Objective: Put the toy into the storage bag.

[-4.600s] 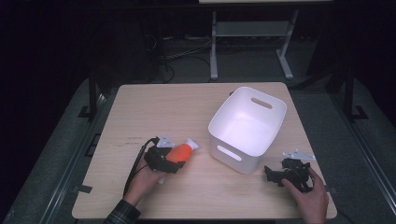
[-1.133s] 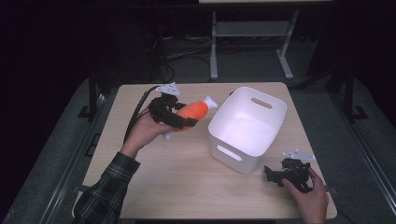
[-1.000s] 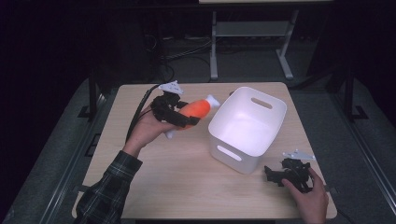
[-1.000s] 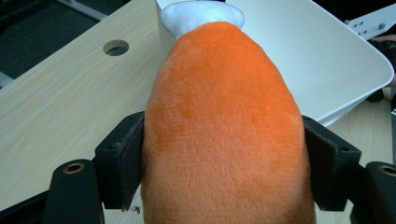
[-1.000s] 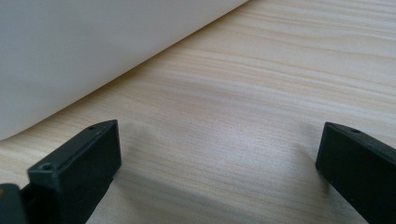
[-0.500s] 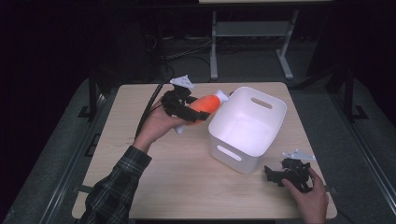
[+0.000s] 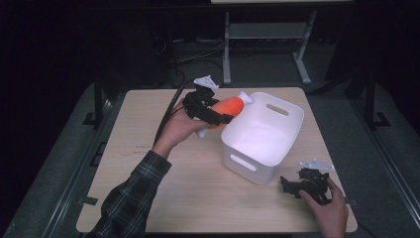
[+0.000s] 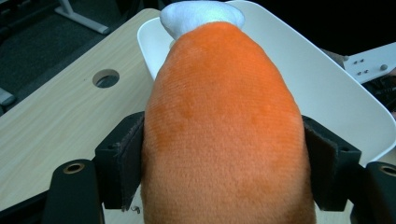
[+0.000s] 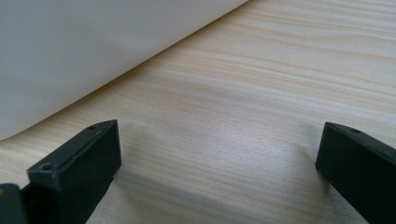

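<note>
From my remote station: the bin (image 7: pixel 262 136) sits right of centre on the surface (image 7: pixel 148 198). My left gripper (image 7: pixel 218 116) is raised just left of the bin, the plush toy (image 7: pixel 229 105) between its fingers (image 8: pixel 122 163), the toy's tip over the bin's near-left rim. My right gripper (image 7: pixel 292 184) rests on the surface before the bin's right corner.

Overhead light falls evenly on the pale wooden table (image 7: pixel 148 198); surroundings stay dark. Gripper views are sharp, shadows soft.
</note>
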Demonstrator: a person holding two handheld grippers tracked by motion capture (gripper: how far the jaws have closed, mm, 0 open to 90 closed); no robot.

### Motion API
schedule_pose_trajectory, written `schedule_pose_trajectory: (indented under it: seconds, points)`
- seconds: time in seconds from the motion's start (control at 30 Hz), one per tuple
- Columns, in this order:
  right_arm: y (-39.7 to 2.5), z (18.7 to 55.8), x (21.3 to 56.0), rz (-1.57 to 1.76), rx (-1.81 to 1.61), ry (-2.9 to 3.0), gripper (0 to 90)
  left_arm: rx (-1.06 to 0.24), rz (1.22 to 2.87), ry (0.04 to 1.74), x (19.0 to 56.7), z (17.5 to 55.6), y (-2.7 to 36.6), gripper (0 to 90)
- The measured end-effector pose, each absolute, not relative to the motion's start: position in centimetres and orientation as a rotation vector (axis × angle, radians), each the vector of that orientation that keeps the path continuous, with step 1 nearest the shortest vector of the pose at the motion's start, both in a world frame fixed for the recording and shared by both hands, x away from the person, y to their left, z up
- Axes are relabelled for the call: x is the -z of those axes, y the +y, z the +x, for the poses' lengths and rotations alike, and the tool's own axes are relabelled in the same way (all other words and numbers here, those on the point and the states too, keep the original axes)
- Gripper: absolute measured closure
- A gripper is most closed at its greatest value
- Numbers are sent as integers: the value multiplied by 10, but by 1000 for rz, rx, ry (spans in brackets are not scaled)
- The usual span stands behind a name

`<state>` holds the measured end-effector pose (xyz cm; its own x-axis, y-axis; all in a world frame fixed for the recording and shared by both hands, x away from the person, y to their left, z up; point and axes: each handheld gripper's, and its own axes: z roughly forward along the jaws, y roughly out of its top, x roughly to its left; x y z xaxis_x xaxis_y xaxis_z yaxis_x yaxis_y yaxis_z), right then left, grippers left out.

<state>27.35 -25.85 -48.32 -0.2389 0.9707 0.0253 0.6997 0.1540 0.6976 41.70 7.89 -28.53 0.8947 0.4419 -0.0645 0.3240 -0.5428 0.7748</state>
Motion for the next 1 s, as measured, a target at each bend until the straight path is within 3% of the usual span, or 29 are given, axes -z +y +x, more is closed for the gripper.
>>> schedule_pose_trajectory:
  seconds: [1.0]
  points:
    - [-258,274,483,1587,-839,2005,0,-177,2190,578,298,427,11,243]
